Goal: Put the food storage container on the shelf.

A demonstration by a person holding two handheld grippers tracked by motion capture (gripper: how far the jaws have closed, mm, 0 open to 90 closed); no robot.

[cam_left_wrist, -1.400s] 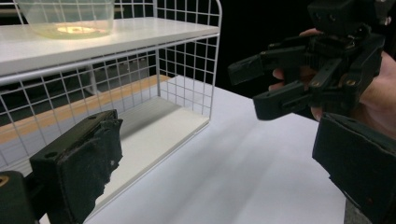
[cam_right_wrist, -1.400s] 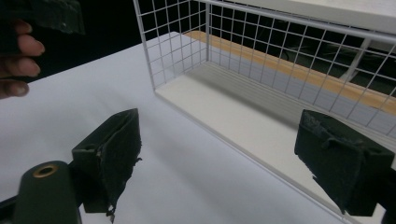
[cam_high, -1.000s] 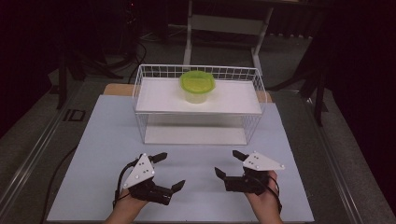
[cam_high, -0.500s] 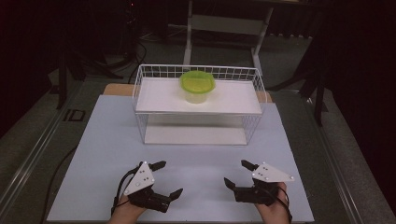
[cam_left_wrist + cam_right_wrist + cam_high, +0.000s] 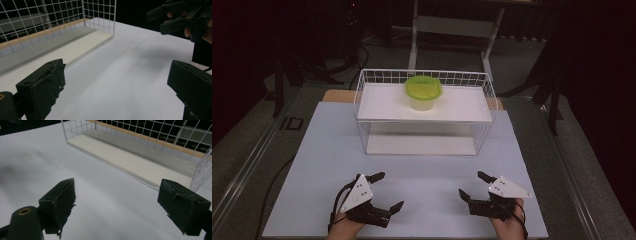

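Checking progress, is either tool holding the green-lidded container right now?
No, the container sits on the wire rack's top shelf, apart from both.

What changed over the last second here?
Both hands drew back toward the near table edge: the left gripper and right gripper slid away from the wire rack, the right one also drifting outward. Both are open and empty throughout. The green-lidded container on the rack's upper shelf stayed put.
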